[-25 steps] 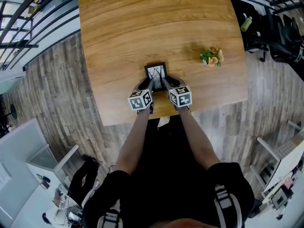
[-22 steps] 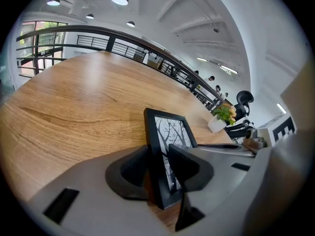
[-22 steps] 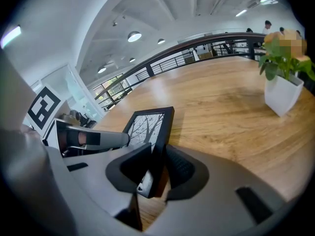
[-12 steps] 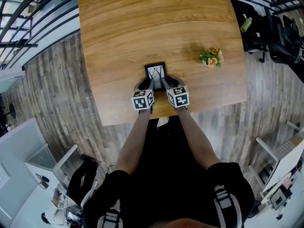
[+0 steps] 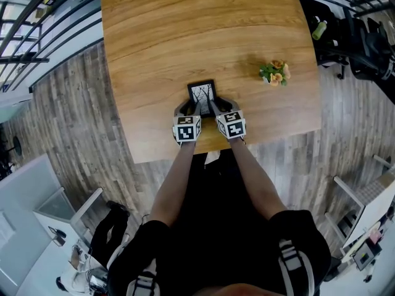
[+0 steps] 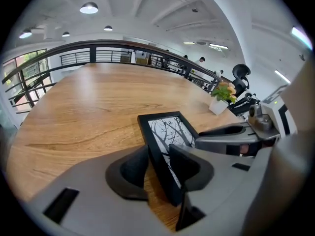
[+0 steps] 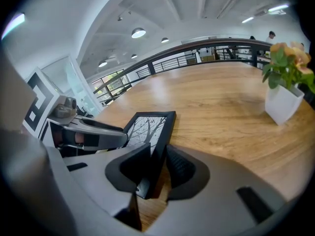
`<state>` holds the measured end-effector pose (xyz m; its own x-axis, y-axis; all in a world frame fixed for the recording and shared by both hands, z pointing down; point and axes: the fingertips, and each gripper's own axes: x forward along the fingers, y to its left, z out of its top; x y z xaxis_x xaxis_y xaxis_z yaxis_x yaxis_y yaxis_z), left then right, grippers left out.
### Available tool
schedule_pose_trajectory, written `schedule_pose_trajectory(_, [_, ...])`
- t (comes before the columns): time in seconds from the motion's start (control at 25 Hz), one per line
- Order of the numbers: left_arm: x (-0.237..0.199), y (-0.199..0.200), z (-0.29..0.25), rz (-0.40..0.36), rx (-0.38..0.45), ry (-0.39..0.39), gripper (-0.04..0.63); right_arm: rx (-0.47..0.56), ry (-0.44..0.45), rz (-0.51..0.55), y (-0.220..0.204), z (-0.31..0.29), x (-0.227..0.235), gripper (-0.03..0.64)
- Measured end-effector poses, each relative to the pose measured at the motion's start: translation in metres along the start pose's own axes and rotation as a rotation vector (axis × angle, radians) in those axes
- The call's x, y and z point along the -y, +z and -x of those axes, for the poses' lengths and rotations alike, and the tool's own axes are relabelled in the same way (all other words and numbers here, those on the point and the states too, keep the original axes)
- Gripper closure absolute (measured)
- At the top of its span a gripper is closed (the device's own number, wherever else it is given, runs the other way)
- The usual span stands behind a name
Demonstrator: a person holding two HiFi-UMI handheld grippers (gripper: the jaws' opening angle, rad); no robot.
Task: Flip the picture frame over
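Left gripper (image 6: 156,155) is clamped on the left edge of the black rectangular picture frame (image 6: 166,128), and right gripper (image 7: 157,154) on its right edge. The frame is print-up near the front edge of the light wooden table (image 5: 185,36). If the two turn unevenly, the thin edges could slip out and the frame drop. Since a second ago, the left gripper has rolled and moved nearer the right.

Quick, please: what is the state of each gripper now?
Left gripper: closed on the picture frame, at its left edge.
Right gripper: closed on its right edge.
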<state>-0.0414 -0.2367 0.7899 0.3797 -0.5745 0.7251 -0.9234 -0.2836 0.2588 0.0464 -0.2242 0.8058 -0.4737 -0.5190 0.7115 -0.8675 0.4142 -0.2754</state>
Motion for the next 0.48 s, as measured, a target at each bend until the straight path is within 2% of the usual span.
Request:
schedule_pose_trajectory(0.2, [-0.001,-0.001,0.001,0.003,0.003,-0.025,0.449,-0.008,0.008,-0.020,-0.002,0.000,0.002,0.492])
schedule_pose_trajectory(0.48, [-0.001,0.009,0.014,-0.036,0.034,-0.076,0.449,-0.009,0.077,-0.069,0.000,0.007,-0.001,0.477])
